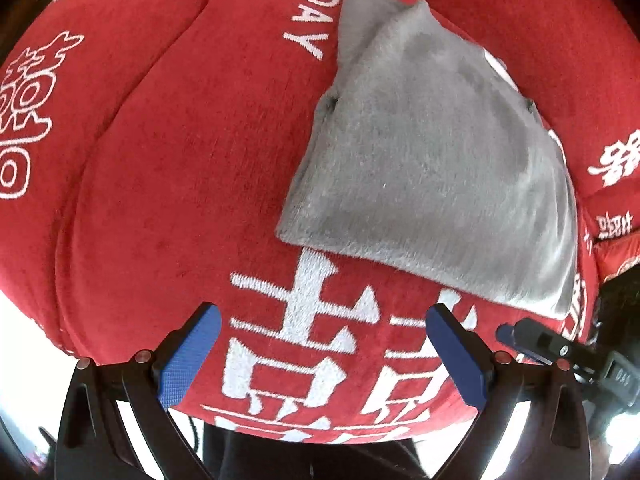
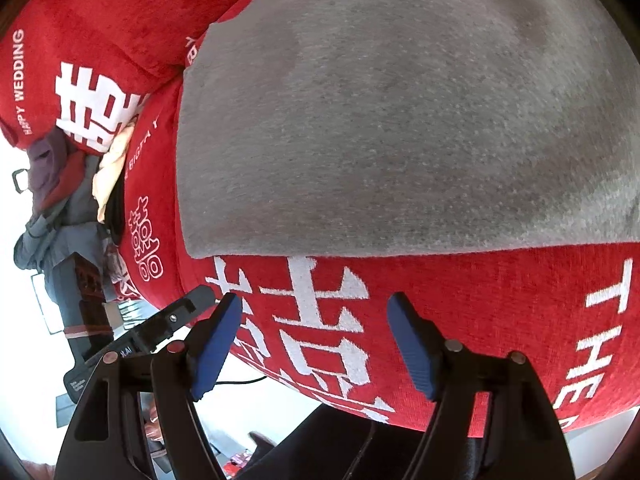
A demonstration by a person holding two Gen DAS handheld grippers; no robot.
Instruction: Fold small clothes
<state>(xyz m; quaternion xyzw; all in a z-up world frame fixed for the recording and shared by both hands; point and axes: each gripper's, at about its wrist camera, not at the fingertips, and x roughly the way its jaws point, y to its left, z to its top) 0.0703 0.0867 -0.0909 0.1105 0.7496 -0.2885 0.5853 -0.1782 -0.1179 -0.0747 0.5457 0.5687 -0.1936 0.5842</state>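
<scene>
- Left wrist view: the grey fleece garment [image 1: 432, 152] lies folded on the red cushion [image 1: 160, 160], at about 1 o'clock from the left gripper [image 1: 320, 352], whose fingers [image 1: 188, 356] stand fully apart with nothing between them.
- Right wrist view: the right gripper [image 2: 316, 344] is wide open and empty, just short of the garment's near hem at 12 o'clock.
- It looks soft, light and floppy, likely to sag when lifted.
- Best taken at the near corners, pinching all layers together.

A home living room: red wedding-print sofa cushions [image 1: 168, 168] with clothes piled [image 2: 64, 200] beside them.
</scene>
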